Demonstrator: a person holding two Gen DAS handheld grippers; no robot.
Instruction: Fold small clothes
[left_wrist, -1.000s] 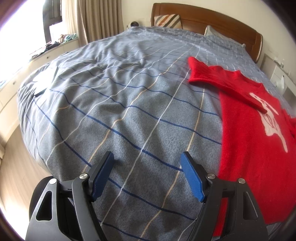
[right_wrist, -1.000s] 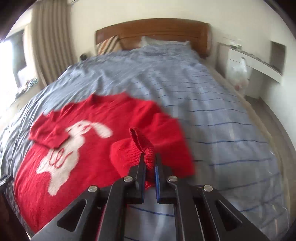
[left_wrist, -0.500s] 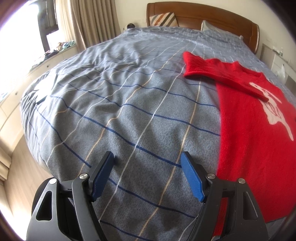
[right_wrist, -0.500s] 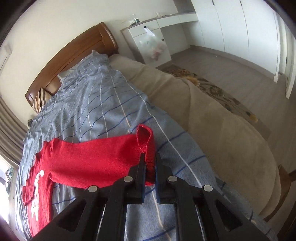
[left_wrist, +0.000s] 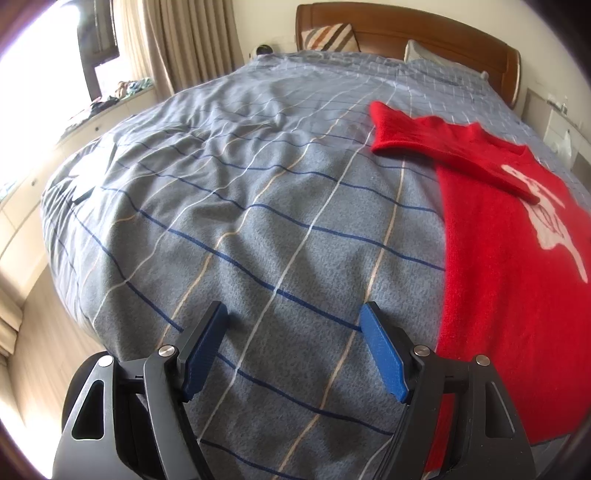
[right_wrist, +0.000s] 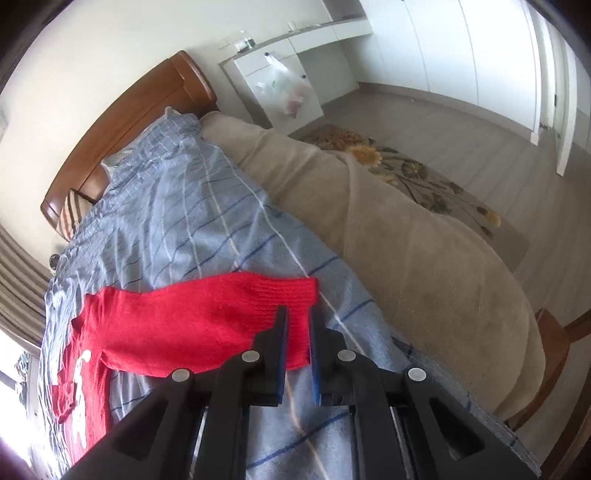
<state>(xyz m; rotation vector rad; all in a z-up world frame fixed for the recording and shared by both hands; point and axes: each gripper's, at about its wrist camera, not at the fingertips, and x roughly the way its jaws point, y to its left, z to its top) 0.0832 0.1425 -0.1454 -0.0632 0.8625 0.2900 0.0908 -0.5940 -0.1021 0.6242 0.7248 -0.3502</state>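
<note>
The folding is only getting started, by my reckoning. The red sweater (left_wrist: 517, 258) is lying face up on the grey checked bedspread (left_wrist: 258, 221), its white animal print (left_wrist: 546, 221) showing. One sleeve is already lying folded across the chest, while the other sleeve (right_wrist: 207, 317) is lying drawn straight out to the side, flat on the cover. I would say this outstretched sleeve is waiting to be brought in over the body, and the hem fold is waiting after that.

The right gripper (right_wrist: 297, 328) is pinching the cuff (right_wrist: 295, 302) of the stretched sleeve: its jaws are standing almost pressed together with the ribbed red knit running up between them, the rest of the sleeve trailing off to their left towards the body of the sweater. A sliver of gap is showing beside the cloth, so the pinch is looking light.

The left gripper (left_wrist: 295, 328) is hanging over bare bedspread with its jaws spread wide and nothing between them. The sweater's side edge is lying just beside its right jaw, not touching it.
</note>
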